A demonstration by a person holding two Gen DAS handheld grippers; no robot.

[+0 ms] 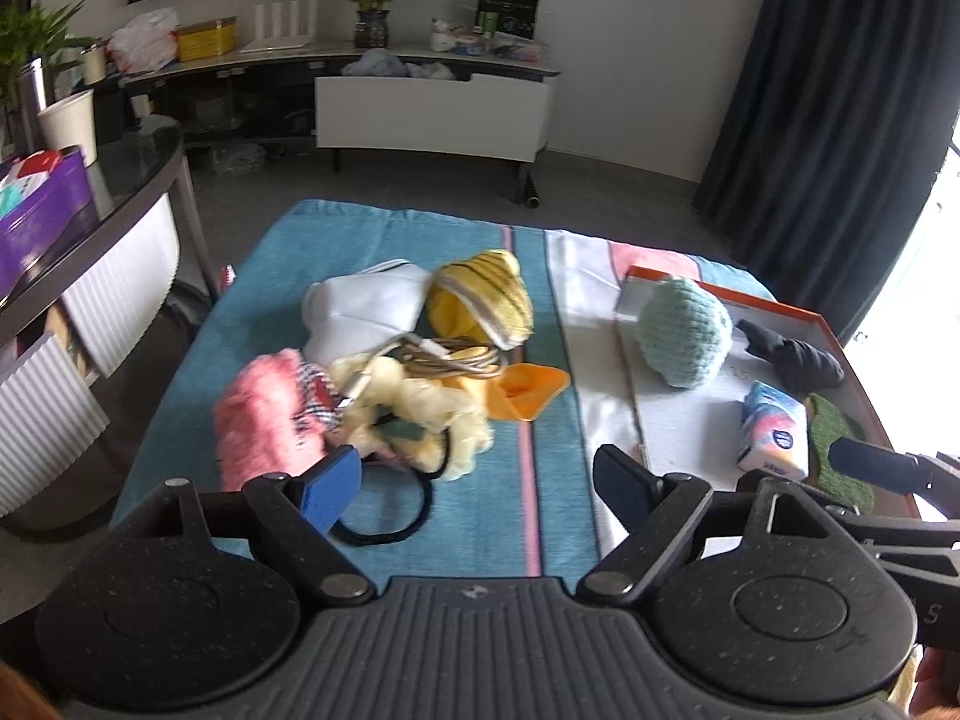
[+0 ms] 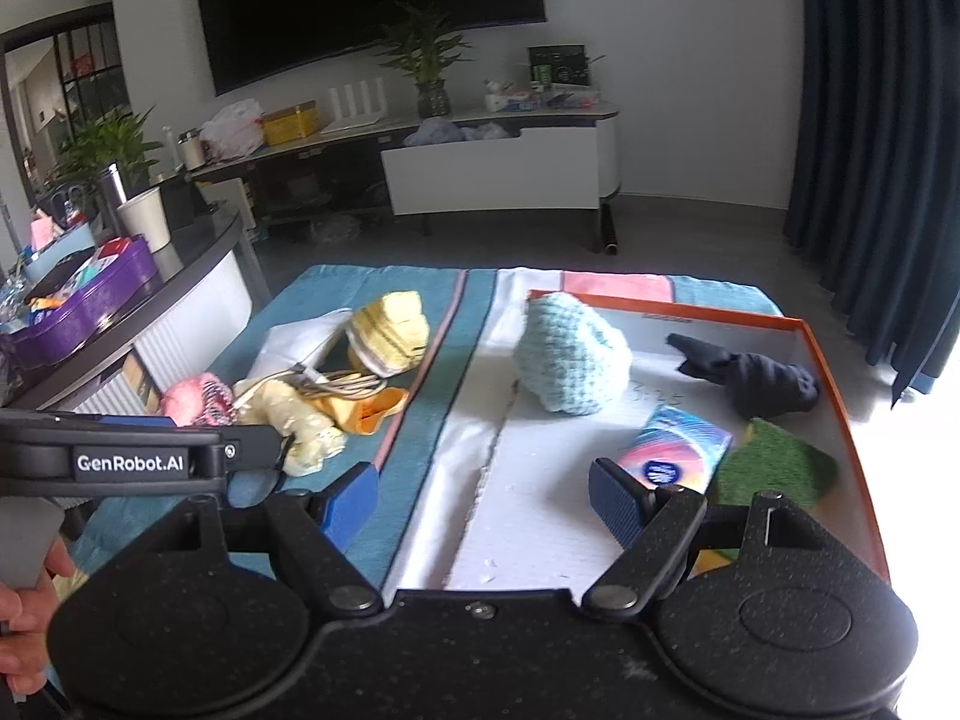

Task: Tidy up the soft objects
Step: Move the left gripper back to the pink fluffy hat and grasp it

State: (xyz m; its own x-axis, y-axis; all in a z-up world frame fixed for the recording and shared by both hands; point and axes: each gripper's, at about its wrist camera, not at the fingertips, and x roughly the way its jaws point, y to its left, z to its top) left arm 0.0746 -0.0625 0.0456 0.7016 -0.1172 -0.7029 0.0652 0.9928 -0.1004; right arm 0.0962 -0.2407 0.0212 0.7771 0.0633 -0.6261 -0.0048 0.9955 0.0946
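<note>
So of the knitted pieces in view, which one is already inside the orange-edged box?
The light blue knitted piece, lying at the far-left end of the box. The yellow striped knit is outside it, on the teal cloth with the pile.

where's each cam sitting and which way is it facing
Left wrist: on the left gripper, angled down at the soft pile on the striped cloth; its open fingers show, the right gripper's finger at right.
Right wrist: on the right gripper, angled down at the orange-rimmed box; open fingers, the left gripper and a hand at left.
Shared: blue knit piece, tissue pack.
</note>
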